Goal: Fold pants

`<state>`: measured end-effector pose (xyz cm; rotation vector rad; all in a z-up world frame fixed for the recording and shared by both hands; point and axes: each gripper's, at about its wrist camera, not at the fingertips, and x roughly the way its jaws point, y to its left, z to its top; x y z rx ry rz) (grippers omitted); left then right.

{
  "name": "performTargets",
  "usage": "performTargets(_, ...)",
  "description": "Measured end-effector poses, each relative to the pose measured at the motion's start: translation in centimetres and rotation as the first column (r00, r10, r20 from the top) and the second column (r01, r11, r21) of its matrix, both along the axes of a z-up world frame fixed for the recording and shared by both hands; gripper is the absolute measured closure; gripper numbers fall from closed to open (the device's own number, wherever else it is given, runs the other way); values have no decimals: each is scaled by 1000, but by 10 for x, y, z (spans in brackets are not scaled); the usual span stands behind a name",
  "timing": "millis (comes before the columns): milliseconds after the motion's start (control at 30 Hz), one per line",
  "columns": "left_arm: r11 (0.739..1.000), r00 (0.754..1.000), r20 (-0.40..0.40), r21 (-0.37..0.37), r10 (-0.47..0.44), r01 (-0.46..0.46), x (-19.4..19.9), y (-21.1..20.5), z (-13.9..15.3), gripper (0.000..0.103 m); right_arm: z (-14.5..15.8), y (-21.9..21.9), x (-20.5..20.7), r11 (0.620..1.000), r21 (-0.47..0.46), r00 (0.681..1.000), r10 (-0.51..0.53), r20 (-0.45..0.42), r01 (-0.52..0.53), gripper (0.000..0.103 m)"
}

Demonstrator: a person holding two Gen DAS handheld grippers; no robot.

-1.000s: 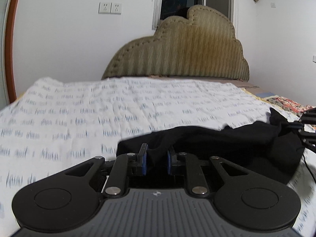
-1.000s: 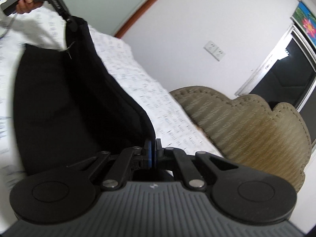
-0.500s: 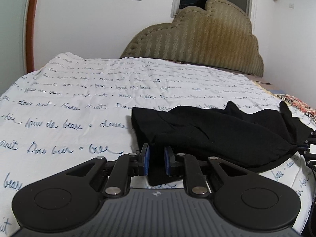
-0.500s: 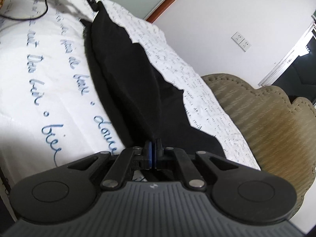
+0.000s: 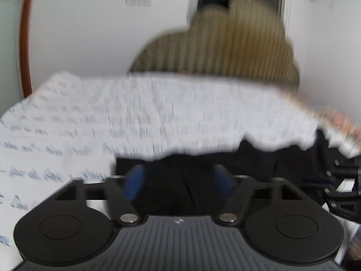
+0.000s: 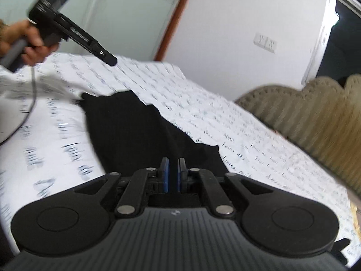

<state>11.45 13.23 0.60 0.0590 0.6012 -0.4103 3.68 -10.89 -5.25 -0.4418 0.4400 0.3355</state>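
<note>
The black pants [image 6: 126, 122] lie folded in a long strip on the white bedsheet [image 6: 203, 103]. In the left wrist view they show blurred [image 5: 259, 158] just beyond the fingers. My left gripper [image 5: 178, 181] is open wide and empty, lifted above the near end of the pants; it also shows in the right wrist view [image 6: 106, 57], clear of the cloth. My right gripper [image 6: 172, 171] stands slightly open with a narrow gap between its blue pads [image 6: 165, 175], just over the other end of the pants, holding nothing.
A tan padded headboard [image 5: 225, 52] stands at the far end of the bed against a white wall. A patterned cloth [image 5: 338, 122] lies at the bed's right side. A cable [image 6: 29, 103] hangs from the left gripper over the sheet.
Both grippers have let go of the pants. The left opened wide and lifted away; the right opened a little. The pants now rest flat on the sheet.
</note>
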Motion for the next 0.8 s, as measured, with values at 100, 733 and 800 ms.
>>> performTargets(100, 980, 995, -96, 196, -8, 27, 3, -16, -38, 32, -36, 6, 32, 999, -5, 983, -42, -180, 42, 98)
performTargets(733, 911, 960, -27, 308, -280, 274, -43, -110, -56, 32, -37, -103, 208, 847, 468, 901, -30, -433, 253, 98)
performTargets(800, 925, 961, -56, 264, -269, 275, -42, -103, -54, 33, -39, -103, 207, 855, 456, 913, -47, -405, 246, 97)
